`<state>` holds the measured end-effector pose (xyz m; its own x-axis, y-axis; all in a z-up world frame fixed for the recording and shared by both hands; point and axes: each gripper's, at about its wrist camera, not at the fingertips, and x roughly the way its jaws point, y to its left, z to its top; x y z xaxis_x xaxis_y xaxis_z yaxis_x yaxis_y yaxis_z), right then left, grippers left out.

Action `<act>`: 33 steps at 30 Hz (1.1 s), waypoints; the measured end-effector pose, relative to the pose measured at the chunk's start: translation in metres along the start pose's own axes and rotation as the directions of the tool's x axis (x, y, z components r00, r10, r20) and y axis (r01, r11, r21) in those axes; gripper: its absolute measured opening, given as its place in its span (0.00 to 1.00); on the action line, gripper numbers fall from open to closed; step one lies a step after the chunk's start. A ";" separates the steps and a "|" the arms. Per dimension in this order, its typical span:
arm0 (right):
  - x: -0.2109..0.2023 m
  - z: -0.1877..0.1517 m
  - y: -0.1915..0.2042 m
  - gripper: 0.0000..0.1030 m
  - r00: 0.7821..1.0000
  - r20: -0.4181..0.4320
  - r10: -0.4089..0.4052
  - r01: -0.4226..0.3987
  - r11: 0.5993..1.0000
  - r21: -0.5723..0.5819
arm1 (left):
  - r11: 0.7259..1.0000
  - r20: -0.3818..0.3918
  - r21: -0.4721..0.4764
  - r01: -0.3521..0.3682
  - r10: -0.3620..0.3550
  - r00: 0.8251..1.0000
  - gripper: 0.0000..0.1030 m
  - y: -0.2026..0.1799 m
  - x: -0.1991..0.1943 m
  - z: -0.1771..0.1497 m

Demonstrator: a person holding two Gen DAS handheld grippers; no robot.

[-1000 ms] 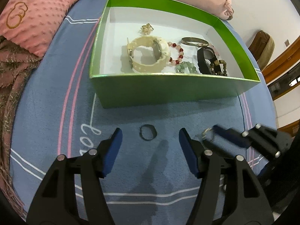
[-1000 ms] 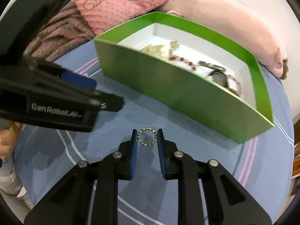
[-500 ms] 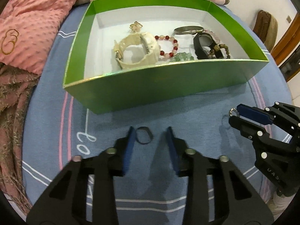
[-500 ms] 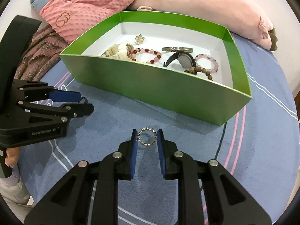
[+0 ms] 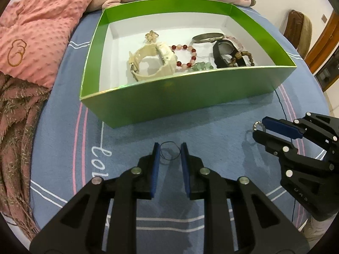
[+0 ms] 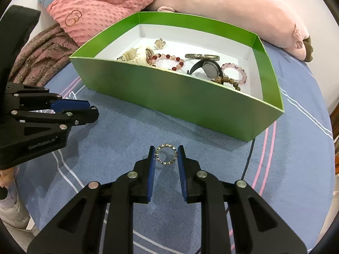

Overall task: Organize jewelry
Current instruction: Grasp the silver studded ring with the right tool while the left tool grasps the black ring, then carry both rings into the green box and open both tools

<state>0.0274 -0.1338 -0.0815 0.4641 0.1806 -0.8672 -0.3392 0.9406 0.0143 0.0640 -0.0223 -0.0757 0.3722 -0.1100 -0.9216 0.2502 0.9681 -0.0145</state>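
Note:
A green box (image 5: 190, 97) with a white inside stands on the blue rug and holds a cream watch (image 5: 152, 63), a red bead bracelet (image 5: 184, 55), a black watch (image 5: 224, 53) and other pieces. My left gripper (image 5: 168, 151) is shut on a thin dark ring (image 5: 169, 150), lifted in front of the box. My right gripper (image 6: 166, 154) is shut on a silver studded ring (image 6: 166, 154), above the rug near the box (image 6: 190, 97). The right gripper also shows in the left wrist view (image 5: 259, 128), and the left gripper in the right wrist view (image 6: 91, 111).
A blue rug (image 5: 211, 131) with pink and white lines covers the surface. Pink pillows (image 5: 38, 27) and a brown fringed blanket (image 5: 14, 110) lie left and behind the box. A pink plush toy (image 6: 243, 10) lies behind it.
My left gripper closed on the dark ring and lifted it off the rug. Both grippers rose and pulled back, so the box inside shows more. The right gripper kept holding its ring.

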 end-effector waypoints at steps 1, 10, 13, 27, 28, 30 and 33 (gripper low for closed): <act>0.000 0.000 0.000 0.20 1.000 0.000 0.000 0.000 1.000 0.000 | 1.000 0.003 0.002 -0.002 0.002 1.000 0.19 -0.002 -0.002 -0.001; -0.007 0.001 0.002 0.20 1.000 0.011 -0.022 0.022 1.000 -0.002 | 1.000 0.059 0.010 -0.029 0.029 0.998 0.19 -0.003 -0.023 -0.007; -0.018 0.006 0.001 0.20 0.998 0.045 -0.034 0.034 0.999 0.003 | 0.999 0.108 0.017 -0.043 0.041 0.993 0.19 -0.004 -0.034 -0.005; -0.015 0.012 0.005 0.20 0.999 0.028 -0.037 0.037 0.999 -0.022 | 0.999 0.139 0.018 -0.049 0.046 0.989 0.19 -0.004 -0.041 -0.004; -0.014 0.012 0.005 0.20 0.999 0.026 -0.034 0.035 0.999 -0.021 | 0.999 0.144 0.015 -0.047 0.044 0.989 0.19 -0.003 -0.042 -0.003; -0.019 0.016 0.004 0.20 0.999 0.043 -0.029 0.029 0.999 -0.012 | 0.999 0.169 0.000 -0.042 0.041 0.985 0.19 0.003 -0.050 0.002; -0.041 0.030 -0.002 0.20 0.993 0.112 -0.033 0.033 0.999 0.006 | 0.999 0.232 -0.028 -0.024 0.030 0.972 0.19 0.014 -0.069 0.016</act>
<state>0.0333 -0.1343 -0.0308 0.5638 0.1801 -0.8060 -0.3190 0.9477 -0.0114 0.0567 -0.0045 -0.0060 0.5770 -0.1300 -0.8064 0.2161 0.9764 -0.0028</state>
